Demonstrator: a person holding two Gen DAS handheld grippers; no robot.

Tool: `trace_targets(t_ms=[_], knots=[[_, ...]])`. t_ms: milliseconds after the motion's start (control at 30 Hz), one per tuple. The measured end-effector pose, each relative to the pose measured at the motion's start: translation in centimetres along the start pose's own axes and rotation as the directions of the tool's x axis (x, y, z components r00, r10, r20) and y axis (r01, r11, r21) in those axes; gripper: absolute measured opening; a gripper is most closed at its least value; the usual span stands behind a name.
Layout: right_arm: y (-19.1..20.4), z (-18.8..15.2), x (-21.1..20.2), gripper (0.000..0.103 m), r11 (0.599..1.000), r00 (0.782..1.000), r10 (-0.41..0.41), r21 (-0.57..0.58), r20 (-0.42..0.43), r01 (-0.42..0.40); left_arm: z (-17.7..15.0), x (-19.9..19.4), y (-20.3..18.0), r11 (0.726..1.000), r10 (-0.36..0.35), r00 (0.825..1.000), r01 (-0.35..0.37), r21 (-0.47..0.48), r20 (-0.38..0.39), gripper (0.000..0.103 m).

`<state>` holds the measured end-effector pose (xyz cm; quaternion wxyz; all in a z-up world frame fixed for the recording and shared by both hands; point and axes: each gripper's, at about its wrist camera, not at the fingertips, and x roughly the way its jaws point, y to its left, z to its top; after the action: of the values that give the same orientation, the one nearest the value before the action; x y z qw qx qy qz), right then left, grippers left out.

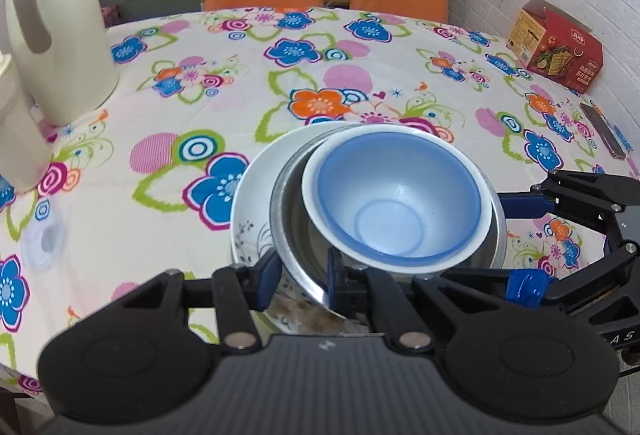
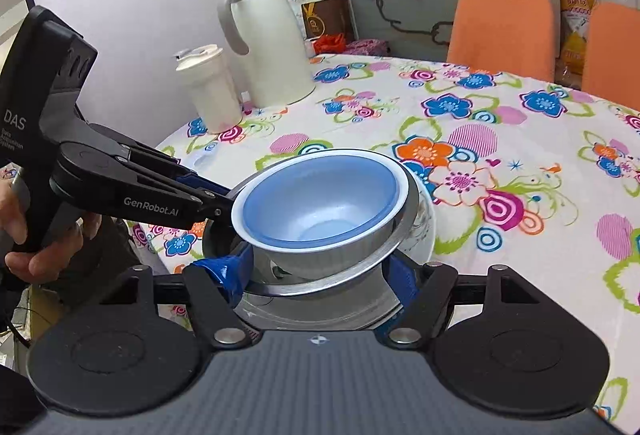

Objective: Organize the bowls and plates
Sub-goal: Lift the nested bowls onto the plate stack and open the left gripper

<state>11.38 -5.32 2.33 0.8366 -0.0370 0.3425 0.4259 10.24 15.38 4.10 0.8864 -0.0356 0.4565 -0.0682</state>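
While the blue bowl [image 1: 400, 195] sits tilted inside the steel bowl [image 1: 292, 231] on the white plate [image 1: 248, 211], my left claw [image 1: 302, 277] pinches the steel rim and my right claw [image 2: 320, 275] brackets its sides unclamped, so stacking looks nearly finished.

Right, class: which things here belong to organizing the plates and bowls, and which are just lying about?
Job: blue plastic bowl, steel bowl, white patterned plate.
Lying about: white thermos jug, white lidded cup, red cracker box.
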Motion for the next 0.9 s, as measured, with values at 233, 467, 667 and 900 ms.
trace_targets(t_ms=[233,467,667,900], knots=[[1.2,0.3,1.4,0.058,1.0,0.997,-0.019,-0.017,-0.07,0.018,-0.8,0.5,1.1,1.0,-0.001,1.0,0.001,-0.006,0.021,0.001],[0.8,0.5,1.8,0.058,1.0,0.993,-0.024,0.005,-0.118,0.025,-1.0,0.2,1.5,1.0,-0.001,1.0,0.001,-0.008,0.031,0.035],[0.1,1.0,0.9,0.058,0.997,0.994,-0.062,0.044,-0.09,0.066,-0.8,-1.4,2.7,0.998,0.002,0.995,0.005,-0.068,0.097,0.058],[0.6,0.5,1.7,0.058,0.999,0.988,-0.02,0.042,-0.154,0.027,-0.3,-2.4,2.2,0.997,0.02,0.99,-0.009,-0.077,0.138,0.059]])
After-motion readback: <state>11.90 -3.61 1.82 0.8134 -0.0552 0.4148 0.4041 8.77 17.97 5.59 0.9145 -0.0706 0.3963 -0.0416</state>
